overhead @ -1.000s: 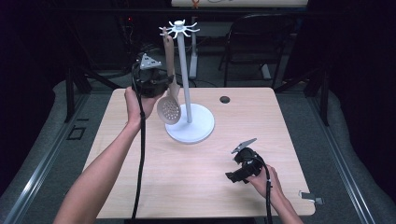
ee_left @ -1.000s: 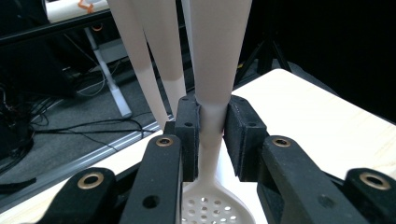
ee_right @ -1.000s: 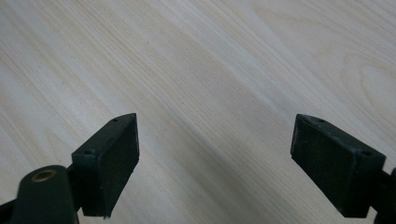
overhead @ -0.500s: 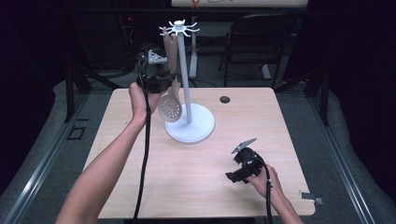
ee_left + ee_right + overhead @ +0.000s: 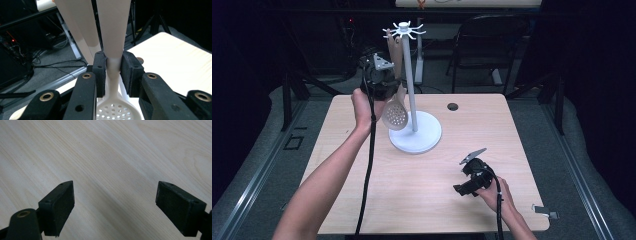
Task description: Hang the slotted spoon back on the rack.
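A pale wooden surface [image 5: 362, 200] carries a white hook stand [image 5: 414, 135]. Beside its pole, the left claw [image 5: 113, 75] is clamped on a slotted spoon's [image 5: 395, 115] neck — handle up, likely for hanging. The right claw [image 5: 115, 207] rests well apart — jaws wide, empty.

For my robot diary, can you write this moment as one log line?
left tongs: shut on slotted spoon handle, beside white stand | right tongs: open, empty, over table
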`<state>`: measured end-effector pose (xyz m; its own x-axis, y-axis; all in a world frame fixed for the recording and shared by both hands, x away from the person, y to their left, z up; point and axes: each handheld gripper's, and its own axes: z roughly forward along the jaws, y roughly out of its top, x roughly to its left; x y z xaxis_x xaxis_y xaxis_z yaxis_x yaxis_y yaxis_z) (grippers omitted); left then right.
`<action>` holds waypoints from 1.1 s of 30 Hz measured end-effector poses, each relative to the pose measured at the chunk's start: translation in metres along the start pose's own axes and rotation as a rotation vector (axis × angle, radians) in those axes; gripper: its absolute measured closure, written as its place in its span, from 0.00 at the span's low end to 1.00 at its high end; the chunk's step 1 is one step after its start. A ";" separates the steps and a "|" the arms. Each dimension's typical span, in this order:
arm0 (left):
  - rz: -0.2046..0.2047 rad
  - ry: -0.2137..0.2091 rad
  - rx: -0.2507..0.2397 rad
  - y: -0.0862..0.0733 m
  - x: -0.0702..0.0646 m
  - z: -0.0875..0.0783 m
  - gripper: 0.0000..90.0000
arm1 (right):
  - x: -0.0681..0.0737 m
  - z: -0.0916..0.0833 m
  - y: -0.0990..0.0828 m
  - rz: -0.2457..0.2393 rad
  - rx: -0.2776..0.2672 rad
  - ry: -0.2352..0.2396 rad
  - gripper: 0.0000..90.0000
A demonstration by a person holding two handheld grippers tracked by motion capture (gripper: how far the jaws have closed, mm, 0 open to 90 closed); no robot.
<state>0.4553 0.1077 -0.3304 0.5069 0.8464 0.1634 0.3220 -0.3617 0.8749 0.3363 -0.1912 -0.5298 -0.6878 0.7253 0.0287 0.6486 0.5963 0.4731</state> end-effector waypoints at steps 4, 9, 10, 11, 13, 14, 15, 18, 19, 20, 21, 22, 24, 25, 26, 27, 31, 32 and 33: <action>-0.007 0.010 -0.018 -0.001 -0.002 0.000 0.83 | -0.001 0.000 0.000 -0.007 -0.003 -0.008 0.17; 0.004 0.043 -0.005 0.002 -0.005 0.001 0.82 | 0.000 0.001 0.000 0.000 -0.001 0.003 0.17; 0.010 0.046 0.003 0.002 -0.006 0.001 0.82 | 0.000 0.001 0.000 0.000 0.000 0.003 0.17; 0.018 0.046 0.011 0.002 -0.007 0.002 0.81 | 0.000 0.001 0.000 0.000 -0.002 0.002 0.17; 0.025 0.039 0.025 0.002 -0.007 0.003 0.80 | -0.001 0.001 0.000 -0.004 -0.008 -0.001 0.17; 0.026 0.037 0.024 0.003 -0.007 0.003 0.79 | -0.001 0.001 0.000 -0.004 -0.008 -0.001 0.17; 0.029 0.032 0.024 0.003 -0.007 0.002 0.77 | 0.000 0.000 0.000 0.001 -0.003 0.002 0.17; 0.035 0.030 0.010 0.004 -0.008 -0.001 0.72 | 0.001 0.000 0.000 0.005 -0.014 -0.001 0.17; 0.032 0.028 0.011 0.004 -0.008 -0.002 0.67 | 0.001 0.000 0.000 0.003 -0.012 0.001 0.17; 0.031 0.020 0.017 0.005 -0.007 -0.002 0.63 | 0.001 -0.001 0.000 0.004 -0.010 0.000 0.17; 0.029 0.011 0.024 0.005 -0.007 -0.003 0.58 | 0.000 -0.002 0.000 -0.002 -0.002 -0.006 0.17; 0.031 0.007 0.032 0.005 -0.007 -0.004 0.53 | 0.000 -0.002 0.000 -0.004 -0.004 -0.007 0.17; 0.030 0.004 0.042 0.004 -0.005 -0.007 0.44 | -0.001 -0.002 0.000 -0.015 -0.009 -0.010 0.17; 0.026 0.001 0.042 0.003 -0.005 -0.009 0.41 | -0.001 -0.002 0.000 -0.010 -0.013 -0.008 0.17; 0.023 -0.005 0.042 0.002 -0.004 -0.011 0.38 | -0.001 -0.002 0.000 -0.010 -0.013 -0.008 0.17; 0.022 -0.012 0.044 0.001 -0.003 -0.013 0.35 | -0.001 -0.002 0.000 -0.010 -0.015 -0.008 0.17; 0.020 -0.038 0.051 -0.005 -0.001 -0.023 0.23 | 0.000 -0.004 0.001 -0.013 -0.003 -0.014 0.17; 0.024 -0.042 0.058 -0.007 0.000 -0.025 0.21 | 0.000 -0.003 0.000 -0.007 -0.018 -0.007 0.17; 0.025 -0.046 0.062 -0.010 0.000 -0.028 0.20 | 0.000 -0.002 0.000 -0.008 -0.020 -0.005 0.17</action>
<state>0.4294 0.1225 -0.3266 0.5508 0.8187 0.1625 0.3568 -0.4069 0.8409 0.3358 -0.1921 -0.5276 -0.6911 0.7225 0.0210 0.6367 0.5947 0.4908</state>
